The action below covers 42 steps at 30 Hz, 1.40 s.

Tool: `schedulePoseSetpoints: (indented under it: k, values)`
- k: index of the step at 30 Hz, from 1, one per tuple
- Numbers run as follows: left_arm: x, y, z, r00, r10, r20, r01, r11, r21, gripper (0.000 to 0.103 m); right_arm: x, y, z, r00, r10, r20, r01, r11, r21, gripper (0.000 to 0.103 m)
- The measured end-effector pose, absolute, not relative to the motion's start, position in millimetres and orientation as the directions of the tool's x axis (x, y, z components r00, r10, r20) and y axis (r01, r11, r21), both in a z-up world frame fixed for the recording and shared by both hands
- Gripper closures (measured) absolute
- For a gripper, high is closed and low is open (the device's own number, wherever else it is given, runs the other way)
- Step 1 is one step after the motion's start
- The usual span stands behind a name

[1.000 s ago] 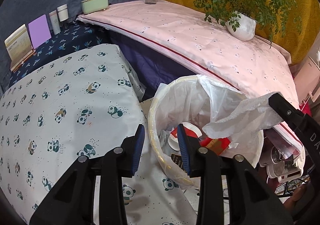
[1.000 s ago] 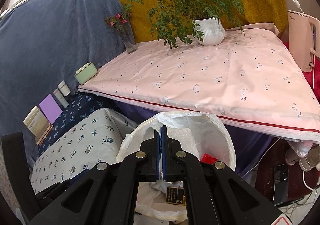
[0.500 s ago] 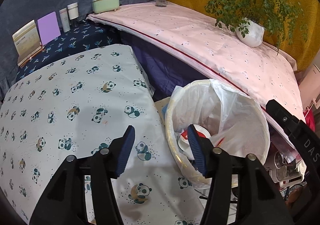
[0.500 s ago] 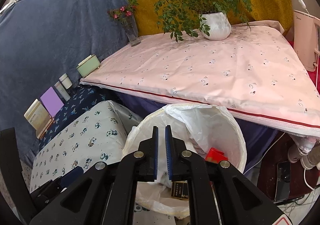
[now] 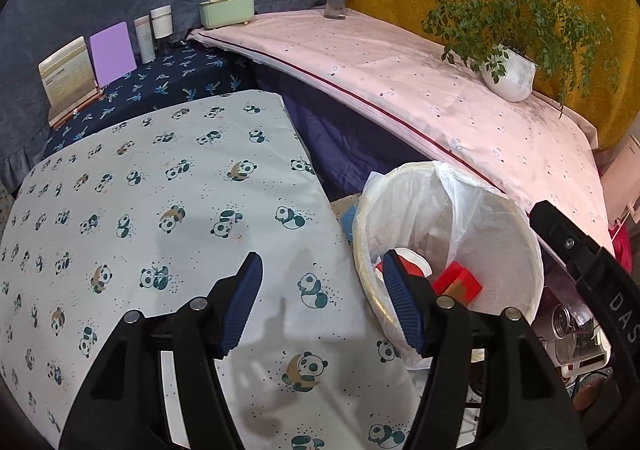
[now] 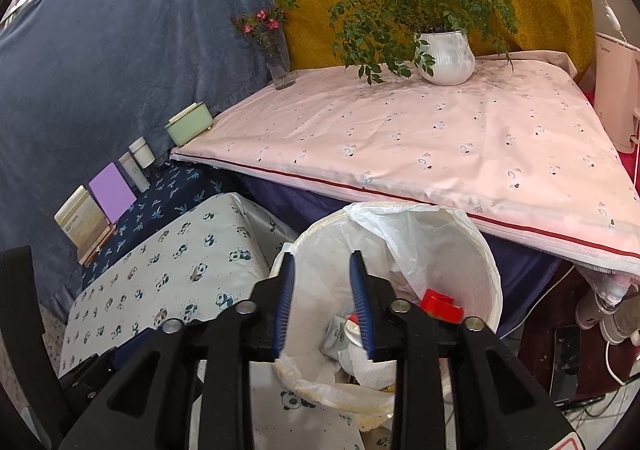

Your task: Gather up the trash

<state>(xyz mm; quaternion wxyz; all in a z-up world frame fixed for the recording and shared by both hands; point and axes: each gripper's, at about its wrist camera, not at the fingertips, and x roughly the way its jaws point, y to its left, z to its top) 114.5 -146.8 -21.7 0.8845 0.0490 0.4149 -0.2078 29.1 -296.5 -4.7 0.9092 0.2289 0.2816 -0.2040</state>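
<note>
A white trash bin [image 5: 516,270] lined with a clear plastic bag stands beside the panda-print table; it also shows in the right wrist view [image 6: 486,290]. Inside lie a red box [image 5: 458,282], a white cup and crumpled white paper [image 6: 366,364]. My left gripper [image 5: 322,290] is open and empty, over the table's right edge next to the bin rim. My right gripper [image 6: 322,290] is open and empty, above the bin's left side. The right gripper's black body shows in the left wrist view [image 5: 592,270].
The panda-print table [image 5: 140,210] fills the left. A pink-covered table [image 6: 440,138] behind holds a potted plant [image 6: 444,54], a flower vase [image 6: 280,62] and a green box [image 6: 188,126]. Bottles and cards [image 5: 108,50] stand at the back left. Cables and jars [image 6: 600,314] lie at right.
The right gripper opened and let go of the white paper, which now lies in the bin. The left gripper opened wider and drew back over the table.
</note>
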Motion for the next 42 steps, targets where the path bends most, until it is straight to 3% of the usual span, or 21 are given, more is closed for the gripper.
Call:
schedulePoseSetpoints:
  k: [12,18,22,26,42]
  values:
    - [97.5,-127.1,-18.8,0.59,-0.307,-0.747,0.394,0.917,-0.066,0.034,6.7,-280.4,-3.7,0.73,-0.268,-0.628,0.499,0.837,0.222,0.058]
    - [86.7,-117.9,-20.0,0.605,-0.286,-0.743,0.383,0.923,-0.043,0.025,-7.0,-273.6,-8.2,0.701,-0.293,-0.65,0.51,0.843,0.17,0.05]
    - [79.3,-113.9,-20.4,0.619,-0.27,-0.737,0.38,0.925,-0.02,0.016,-14.6,-267.7,-10.3,0.69,-0.301,-0.658,0.511,0.847,0.148,0.037]
    - [72.2,-111.2,-21.7,0.627,-0.257,-0.735,0.386,0.922,0.006,0.014,-21.5,-262.1,-10.6,0.684,-0.316,-0.658,0.515,0.848,0.127,0.023]
    - [52.6,-95.6,-27.1,0.606,-0.243,-0.757,0.386,0.922,0.013,0.011,-42.0,-244.1,-11.1,0.627,-0.395,-0.672,0.526,0.85,-0.009,0.019]
